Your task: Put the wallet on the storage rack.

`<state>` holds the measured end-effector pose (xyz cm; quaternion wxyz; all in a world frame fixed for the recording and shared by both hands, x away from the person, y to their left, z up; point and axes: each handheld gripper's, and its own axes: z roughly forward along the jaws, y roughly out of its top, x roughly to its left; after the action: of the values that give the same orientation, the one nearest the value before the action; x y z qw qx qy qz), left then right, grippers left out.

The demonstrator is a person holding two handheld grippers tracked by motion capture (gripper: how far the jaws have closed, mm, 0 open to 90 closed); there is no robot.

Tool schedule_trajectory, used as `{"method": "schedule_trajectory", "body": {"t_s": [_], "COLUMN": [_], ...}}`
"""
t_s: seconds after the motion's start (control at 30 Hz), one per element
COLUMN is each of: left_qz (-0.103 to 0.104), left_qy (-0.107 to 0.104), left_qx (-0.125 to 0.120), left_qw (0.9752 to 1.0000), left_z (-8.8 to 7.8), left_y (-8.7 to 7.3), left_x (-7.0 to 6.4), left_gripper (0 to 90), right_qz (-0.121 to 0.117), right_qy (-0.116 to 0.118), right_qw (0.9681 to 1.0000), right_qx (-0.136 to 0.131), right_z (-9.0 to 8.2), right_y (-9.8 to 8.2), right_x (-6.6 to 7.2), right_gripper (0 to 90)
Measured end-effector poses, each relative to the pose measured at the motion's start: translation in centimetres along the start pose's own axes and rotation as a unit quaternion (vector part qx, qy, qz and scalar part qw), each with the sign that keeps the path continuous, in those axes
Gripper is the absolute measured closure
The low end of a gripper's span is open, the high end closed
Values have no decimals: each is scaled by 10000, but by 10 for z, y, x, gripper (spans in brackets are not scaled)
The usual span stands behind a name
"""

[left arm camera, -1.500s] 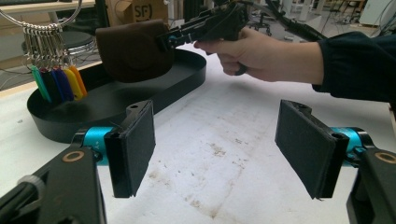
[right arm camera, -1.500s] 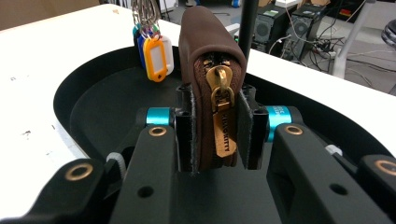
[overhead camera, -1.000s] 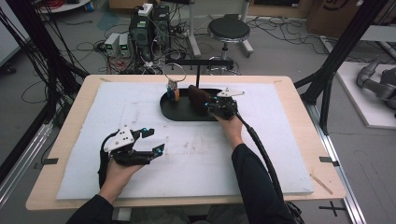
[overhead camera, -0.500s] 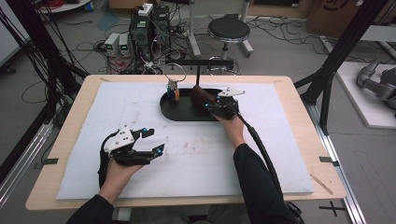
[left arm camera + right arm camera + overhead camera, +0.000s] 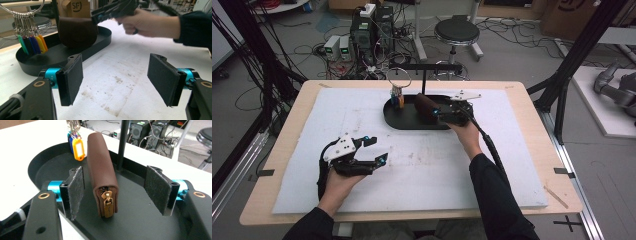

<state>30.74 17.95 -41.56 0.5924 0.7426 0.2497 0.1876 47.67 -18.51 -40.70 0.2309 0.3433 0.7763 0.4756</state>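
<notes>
The right hand-held gripper [image 5: 113, 190] is hovering over the black tray [image 5: 140, 220] at the far middle of the worktop [image 5: 512, 165], its jaws having just been opening and now standing wide. Between them, clear of both pads, a brown zipped pouch [image 5: 102, 175] is standing upright on its edge on the tray floor, closer to the left pad [image 5: 76, 190] than to the right one, with its brass zip pull [image 5: 108, 203] facing back toward the gripper. Nothing is being held. Beyond the pouch, a thin black post [image 5: 122, 145] is rising from the tray, and ahead and to the left of the jaws a bunch of coloured key tags [image 5: 76, 147] is hanging down into the tray.

In the high view, the right hand-held gripper [image 5: 447, 112] is sitting just beside the pouch [image 5: 426, 106] at the tray's right half, with the key tags [image 5: 397, 96] dangling from a ring at the tray's left end.

The left hand-held gripper [image 5: 116, 80] is resting low over the white mat [image 5: 120, 82], well apart from the tray [image 5: 32, 65], its jaws spread wide with nothing between the pads. From there, the pouch [image 5: 76, 31] is showing ahead and to the left, and the key tags [image 5: 31, 43] farther left.
</notes>
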Motion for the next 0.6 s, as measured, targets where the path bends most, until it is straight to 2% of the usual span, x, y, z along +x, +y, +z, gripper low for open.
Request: {"method": "schedule_trajectory", "body": {"t_s": [0.23, 0.27, 0.33, 0.5, 0.6], "left_qz": [12, 43, 44, 41, 53], "left_qy": [62, 85, 97, 110, 125], "left_qx": [19, 43, 51, 54, 81], "left_qw": [10000, 9999, 9999, 9999, 9999], "left_z": [2, 2, 2, 2, 1], "left_y": [1, 1, 2, 3, 4], "left_x": [4, 5, 6, 8, 7], "left_gripper": [287, 287, 287, 287, 287], "right_qz": [-117, -150, -176, -127, 25], "right_qy": [102, 96, 4, 70, 171], "right_qw": [9998, 9995, 9988, 9986, 9979], "right_qx": [-118, -245, -461, -514, -623], "right_z": [-40, -49, -64, -99, -120], "right_y": [19, 20, 20, 12, 4], "right_x": [3, 3, 4, 0, -2], "right_gripper": [314, 315, 317, 305, 283]}}
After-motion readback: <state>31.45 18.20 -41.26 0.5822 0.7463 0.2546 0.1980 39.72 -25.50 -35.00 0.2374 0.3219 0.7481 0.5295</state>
